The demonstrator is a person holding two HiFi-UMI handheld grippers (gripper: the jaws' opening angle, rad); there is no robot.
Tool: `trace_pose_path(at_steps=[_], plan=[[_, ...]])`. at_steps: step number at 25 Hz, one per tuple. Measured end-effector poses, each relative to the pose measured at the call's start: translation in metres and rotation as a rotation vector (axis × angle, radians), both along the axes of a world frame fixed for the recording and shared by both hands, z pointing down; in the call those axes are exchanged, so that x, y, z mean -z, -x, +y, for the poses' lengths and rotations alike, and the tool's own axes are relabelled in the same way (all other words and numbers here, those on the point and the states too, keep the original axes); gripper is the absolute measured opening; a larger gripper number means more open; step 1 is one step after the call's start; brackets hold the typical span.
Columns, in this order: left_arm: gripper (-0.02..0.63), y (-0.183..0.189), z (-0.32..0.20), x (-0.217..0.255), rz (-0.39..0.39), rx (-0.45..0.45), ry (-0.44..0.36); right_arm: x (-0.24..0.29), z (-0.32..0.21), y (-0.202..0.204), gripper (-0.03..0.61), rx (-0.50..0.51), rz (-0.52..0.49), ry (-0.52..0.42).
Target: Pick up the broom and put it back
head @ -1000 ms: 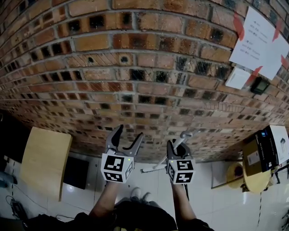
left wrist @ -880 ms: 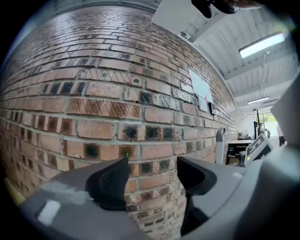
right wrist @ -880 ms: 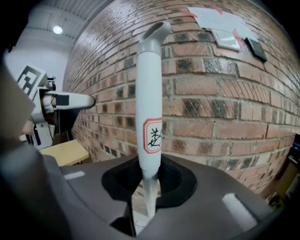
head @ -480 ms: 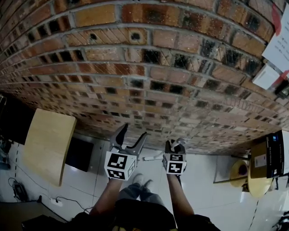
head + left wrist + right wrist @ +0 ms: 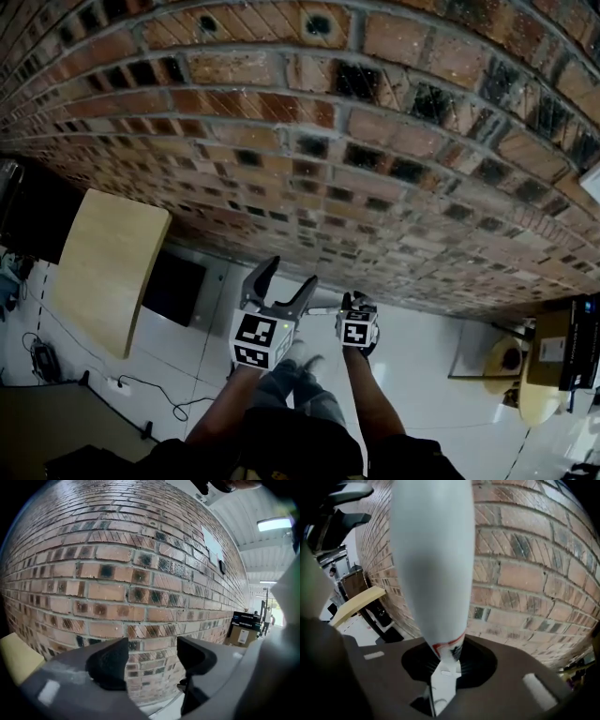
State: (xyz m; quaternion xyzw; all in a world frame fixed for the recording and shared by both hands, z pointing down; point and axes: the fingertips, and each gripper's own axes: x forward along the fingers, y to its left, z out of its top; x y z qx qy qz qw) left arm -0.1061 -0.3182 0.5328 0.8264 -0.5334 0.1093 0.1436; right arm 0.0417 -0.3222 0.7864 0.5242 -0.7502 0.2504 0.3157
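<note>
The broom [image 5: 433,573] shows as a thick white handle with a red band, rising from my right gripper's jaws across the right gripper view. My right gripper [image 5: 447,663] is shut on that handle. In the head view the right gripper [image 5: 357,302] is low in front of the person's legs, close to the brick wall [image 5: 375,141]. Just left of it, my left gripper [image 5: 289,277] is open and holds nothing. In the left gripper view its dark pads [image 5: 110,660] stand apart, with only bricks between them. The broom's head is out of sight.
A light wooden table [image 5: 108,267] stands at the left with a black box [image 5: 173,286] beneath it. Cables [image 5: 141,389] lie on the white tiled floor. At the right are a cardboard box [image 5: 562,347] and a round yellow stool [image 5: 511,361].
Both grippers have sunk toward the floor, the right one with the broom handle still in it. The head view has tilted down, so the papers on the wall have left the picture.
</note>
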Motion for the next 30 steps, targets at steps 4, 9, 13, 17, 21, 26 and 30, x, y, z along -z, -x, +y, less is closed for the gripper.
trace_pose_path(at_steps=[4, 9, 13, 17, 21, 26, 30], plan=[[0.325, 0.009, 0.007, -0.010, -0.008, 0.003, 0.029, -0.024, -0.018, -0.006, 0.072, -0.029, -0.013, -0.024], [0.325, 0.014, 0.004, -0.021, 0.007, 0.027, 0.042, -0.031, -0.065, -0.009, 0.074, -0.048, -0.012, -0.033], [0.325, 0.019, 0.001, -0.023, 0.010, 0.041, 0.043, -0.031, -0.082, -0.017, 0.074, -0.077, 0.060, 0.003], [0.325, 0.022, -0.002, -0.022, 0.014, 0.047, 0.040, -0.038, -0.088, -0.017, 0.092, -0.100, 0.004, 0.019], [0.325, 0.021, -0.002, -0.022, 0.021, 0.043, 0.039, -0.027, -0.087, -0.017, 0.157, -0.104, -0.041, -0.007], [0.325, 0.017, 0.000, -0.018, 0.019, 0.026, 0.033, 0.008, -0.081, -0.015, 0.234, -0.063, -0.038, -0.078], [0.325, 0.018, 0.001, -0.013, 0.035, 0.026, 0.025, 0.049, -0.066, -0.011, 0.295, -0.033, -0.047, -0.129]])
